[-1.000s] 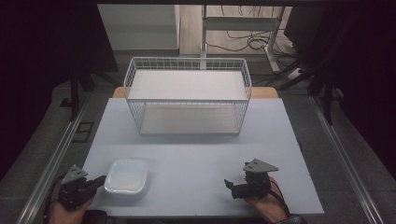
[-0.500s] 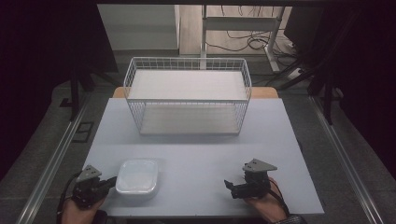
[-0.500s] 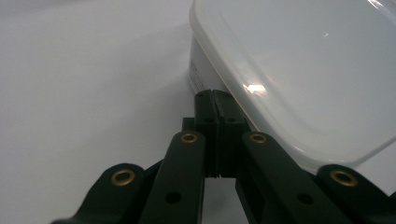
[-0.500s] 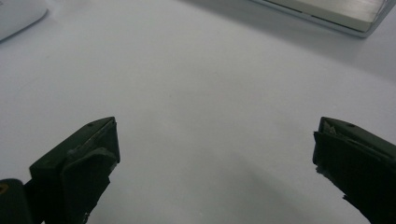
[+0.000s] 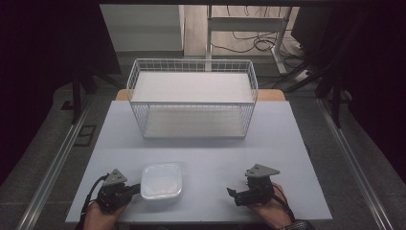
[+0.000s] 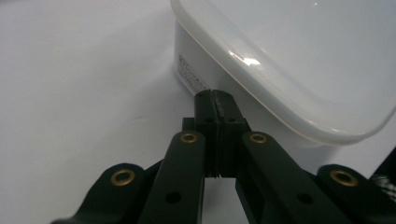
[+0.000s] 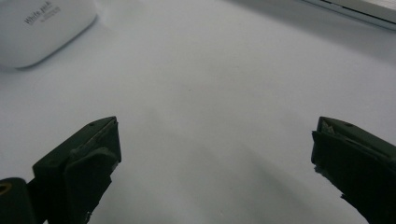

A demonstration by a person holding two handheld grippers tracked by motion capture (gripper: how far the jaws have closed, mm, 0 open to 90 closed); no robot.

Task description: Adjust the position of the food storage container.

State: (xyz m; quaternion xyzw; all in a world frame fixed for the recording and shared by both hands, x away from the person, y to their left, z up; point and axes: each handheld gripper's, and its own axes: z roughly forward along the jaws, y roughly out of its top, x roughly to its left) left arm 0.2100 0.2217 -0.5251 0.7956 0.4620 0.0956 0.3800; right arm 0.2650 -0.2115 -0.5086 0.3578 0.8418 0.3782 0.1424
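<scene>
1. At the near edge of the surface (image 5: 201,148), the left gripper (image 5: 135,189) is lying low in the person's left hand (image 5: 98,215). Its jaws are pressed together with nothing between them, as the left gripper view is showing clearly.
2. The closed tips of this gripper are resting against the left side wall of the white plastic container (image 5: 162,180), just under its lid rim. In the left gripper view the tips (image 6: 214,103) are meeting the wall of the container (image 6: 289,56) near a small printed label (image 6: 192,79).
3. The container is sitting flat on the surface, near the front edge and a little left of the middle, with its lid on.
4. To the right, well apart from the container, the right gripper (image 5: 233,193) is resting in the person's right hand (image 5: 270,211). Its jaws are standing wide apart and are holding nothing; they are pointing to the left, toward the container.
5. In the right gripper view, the bare surface is lying between the two jaws, and a corner of the container (image 7: 42,28) with some printed words is appearing far at the upper left.
6. Farther back, a white wire basket (image 5: 192,103) is standing upright on the far half of the surface, well apart from the container and from both grippers.
7. Behind the basket, the legs of a stand (image 5: 246,26) and some cables (image 5: 258,43) are lying on the floor.
</scene>
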